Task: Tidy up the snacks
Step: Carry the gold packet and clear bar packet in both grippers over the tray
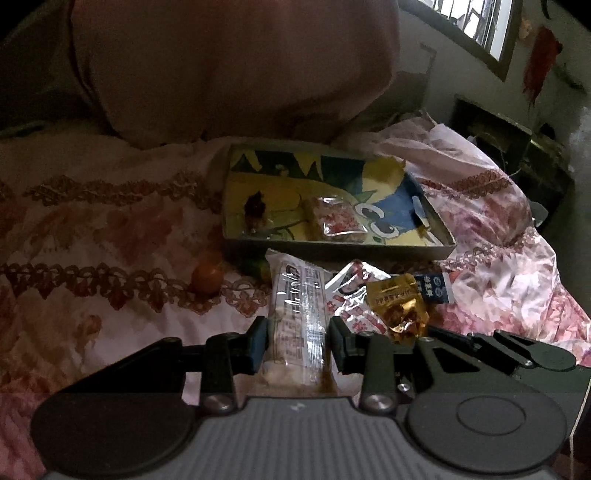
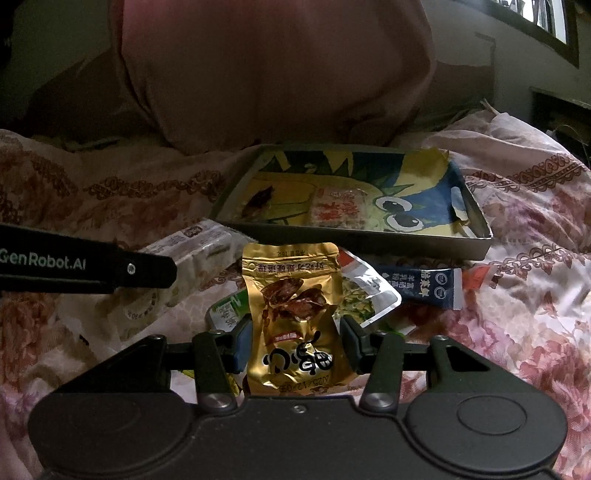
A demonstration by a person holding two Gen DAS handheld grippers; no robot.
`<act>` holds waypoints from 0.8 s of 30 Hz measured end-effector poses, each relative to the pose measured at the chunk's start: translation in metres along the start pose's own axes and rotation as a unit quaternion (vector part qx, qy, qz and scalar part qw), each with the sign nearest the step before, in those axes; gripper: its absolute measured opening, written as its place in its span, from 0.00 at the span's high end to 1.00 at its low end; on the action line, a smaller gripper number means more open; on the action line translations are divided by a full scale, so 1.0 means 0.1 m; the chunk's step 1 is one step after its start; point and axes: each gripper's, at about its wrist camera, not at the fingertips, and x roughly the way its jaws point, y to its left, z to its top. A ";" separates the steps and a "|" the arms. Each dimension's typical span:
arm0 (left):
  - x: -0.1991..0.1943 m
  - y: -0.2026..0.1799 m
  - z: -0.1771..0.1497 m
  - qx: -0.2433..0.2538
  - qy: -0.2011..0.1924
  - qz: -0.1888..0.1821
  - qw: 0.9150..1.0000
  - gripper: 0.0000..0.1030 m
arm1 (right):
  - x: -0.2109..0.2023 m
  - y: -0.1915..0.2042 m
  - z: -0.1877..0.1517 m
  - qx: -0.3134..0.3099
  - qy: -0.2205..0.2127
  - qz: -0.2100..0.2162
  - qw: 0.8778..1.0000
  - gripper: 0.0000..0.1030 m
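My left gripper (image 1: pixel 297 341) is shut on a long white cracker pack (image 1: pixel 297 306) that sticks forward between its pads. In the right wrist view the same white cracker pack (image 2: pixel 195 254) shows behind the left gripper's black arm (image 2: pixel 85 267). My right gripper (image 2: pixel 295 341) is shut on a gold foil pouch (image 2: pixel 295 302), held upright. A shallow tray (image 1: pixel 340 251) with a cartoon print lies beyond; inside it are a clear-wrapped red snack (image 1: pixel 336 219) and a small dark snack (image 1: pixel 255 210). The tray's near wall (image 2: pixel 369 240) also faces the right wrist view.
On the floral bedspread (image 1: pixel 110 229) lie an orange fruit (image 1: pixel 207 277), a red-and-white packet (image 1: pixel 351 291), a green packet (image 2: pixel 229 310) and a dark blue sachet (image 2: pixel 421 284). A large brownish pillow (image 1: pixel 221 70) rises behind the tray. A window (image 1: pixel 476 22) is at upper right.
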 end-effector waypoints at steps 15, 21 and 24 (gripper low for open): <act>-0.04 0.06 0.03 -0.025 -0.020 -0.006 0.999 0.62 | 0.02 0.02 0.02 -0.002 -0.006 0.001 1.000 0.50; -0.06 0.08 0.09 -0.029 -0.041 -0.002 0.999 0.62 | 0.02 0.03 0.09 -0.007 -0.020 0.008 1.000 0.50; -0.06 0.08 0.12 -0.029 -0.046 0.006 0.998 0.62 | 0.02 0.04 0.13 -0.016 -0.029 0.011 0.999 0.50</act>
